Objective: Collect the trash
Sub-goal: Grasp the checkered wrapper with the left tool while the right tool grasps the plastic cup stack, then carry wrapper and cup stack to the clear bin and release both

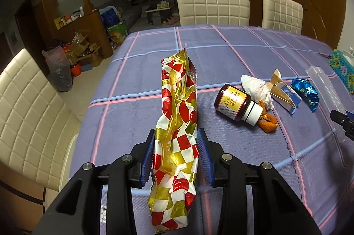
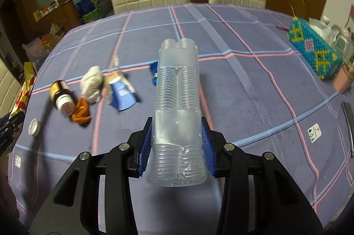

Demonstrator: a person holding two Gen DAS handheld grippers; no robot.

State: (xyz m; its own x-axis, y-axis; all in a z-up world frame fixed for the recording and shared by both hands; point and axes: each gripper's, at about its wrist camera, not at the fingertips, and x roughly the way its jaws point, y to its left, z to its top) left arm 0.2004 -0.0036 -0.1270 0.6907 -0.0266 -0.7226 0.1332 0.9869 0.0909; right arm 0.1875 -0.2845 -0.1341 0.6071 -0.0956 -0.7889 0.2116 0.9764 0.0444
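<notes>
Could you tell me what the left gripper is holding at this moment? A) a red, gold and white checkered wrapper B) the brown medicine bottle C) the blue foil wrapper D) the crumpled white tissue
A: the left gripper has its blue pads pressed on the checkered wrapper.

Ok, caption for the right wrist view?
Right gripper clamps a clear ribbed plastic tray above the checked tablecloth.

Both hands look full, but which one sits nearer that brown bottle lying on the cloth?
Left, probably. The brown bottle lies just beside its tool, which grips the checkered wrapper. The right tool clamps a clear plastic tray.
</notes>
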